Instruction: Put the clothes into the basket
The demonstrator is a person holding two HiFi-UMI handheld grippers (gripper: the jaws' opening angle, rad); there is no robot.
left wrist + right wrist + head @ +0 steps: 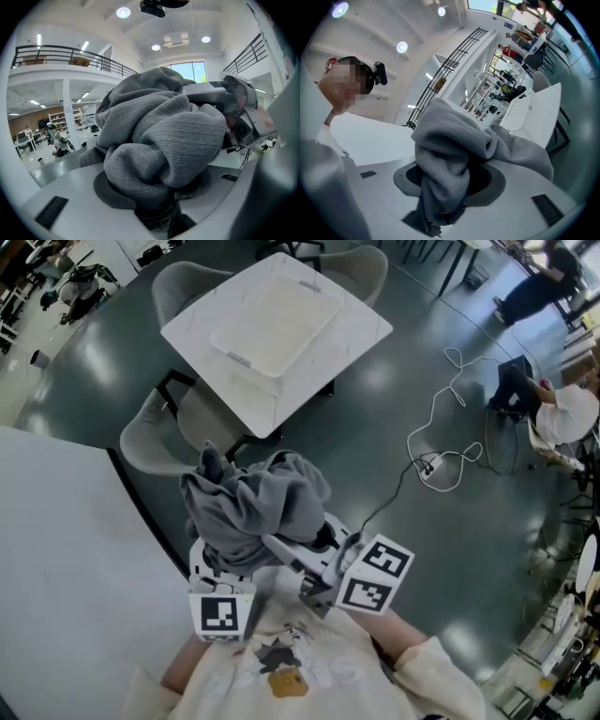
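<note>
Close to the person's chest, the left tongs point forward, pinching a bunched grey knit garment. Just right, the right tongs angle inward, clamped on another fold. It hangs above the floor, well short of the far white bench.

Bright and even from overhead. Blown out to white discs at the ceiling lights in the left gripper view, glaring too at the far window. Pale sheen in patches on the dark floor in the head view. Strongly bowed at the edges in both gripper views, black in the corners. Sharp on the knit of the grey sweater, murky down in its lowest folds. Soft and smeared toward the head view's rim.
</note>
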